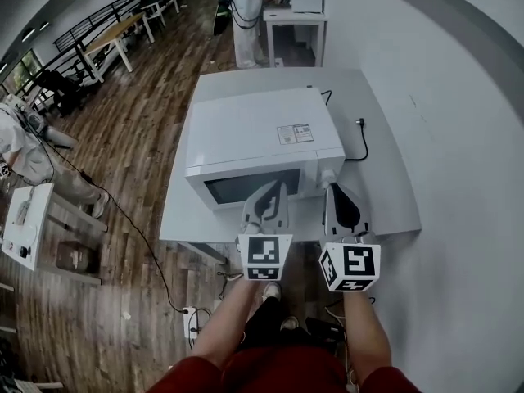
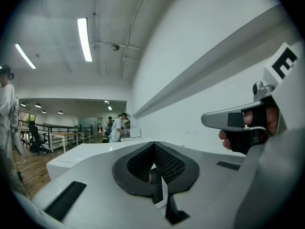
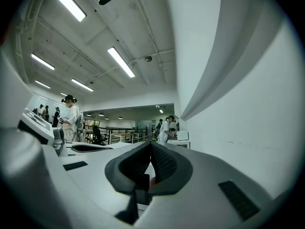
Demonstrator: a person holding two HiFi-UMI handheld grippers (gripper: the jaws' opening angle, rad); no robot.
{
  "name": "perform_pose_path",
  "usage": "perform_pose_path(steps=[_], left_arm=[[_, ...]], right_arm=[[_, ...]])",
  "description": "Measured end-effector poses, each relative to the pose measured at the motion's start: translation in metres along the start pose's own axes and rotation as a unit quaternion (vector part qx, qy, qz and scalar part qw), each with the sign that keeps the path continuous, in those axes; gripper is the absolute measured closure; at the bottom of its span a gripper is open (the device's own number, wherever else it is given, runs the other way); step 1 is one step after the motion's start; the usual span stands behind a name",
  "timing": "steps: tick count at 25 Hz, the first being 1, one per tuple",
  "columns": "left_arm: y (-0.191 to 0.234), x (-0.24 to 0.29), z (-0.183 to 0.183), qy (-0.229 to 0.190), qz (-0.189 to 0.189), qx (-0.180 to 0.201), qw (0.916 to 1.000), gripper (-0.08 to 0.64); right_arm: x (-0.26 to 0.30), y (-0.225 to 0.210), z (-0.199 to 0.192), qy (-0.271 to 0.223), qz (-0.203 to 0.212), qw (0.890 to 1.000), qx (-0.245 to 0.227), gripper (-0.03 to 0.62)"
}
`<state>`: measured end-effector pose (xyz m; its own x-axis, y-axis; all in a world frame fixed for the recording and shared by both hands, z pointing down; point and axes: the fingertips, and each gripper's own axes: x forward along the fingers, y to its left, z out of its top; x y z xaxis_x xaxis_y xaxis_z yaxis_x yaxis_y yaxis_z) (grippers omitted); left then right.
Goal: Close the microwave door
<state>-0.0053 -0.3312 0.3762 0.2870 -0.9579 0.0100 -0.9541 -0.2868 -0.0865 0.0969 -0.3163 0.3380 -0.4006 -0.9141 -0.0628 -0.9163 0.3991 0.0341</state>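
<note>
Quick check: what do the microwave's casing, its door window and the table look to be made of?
Microwave casing: probably white painted sheet metal, judging by the smooth flat panels with a faint sheen.
Door window: dark glass or tinted plastic, slightly reflective; I can't tell which.
Table: matte white, likely laminate board, with a flat, uniform top.

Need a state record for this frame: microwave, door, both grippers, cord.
microwave: on white table
door: looks shut, flush with the front
left gripper: jaws together, empty, in front of the door
right gripper: jaws together, empty, near the front right corner
cord: lying on the table, right of the microwave
</note>
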Motion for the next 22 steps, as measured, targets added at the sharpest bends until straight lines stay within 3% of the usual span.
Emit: perform_pose_path(steps=[12,22], left_arm=[[0.053,-0.095,0.065,-0.017,0.066,0.009,0.9977,0.534],[0.096,-0.128,0.095,-0.043,0.057,-0.004,0.9974,0.534]], right_arm=[[-0.027,0.055,0.072,-0.052,0.051,0.997,-0.001,0.565],[-0.022,0.108,0.105,-0.079,0.048,0.995,-0.023,0.565]])
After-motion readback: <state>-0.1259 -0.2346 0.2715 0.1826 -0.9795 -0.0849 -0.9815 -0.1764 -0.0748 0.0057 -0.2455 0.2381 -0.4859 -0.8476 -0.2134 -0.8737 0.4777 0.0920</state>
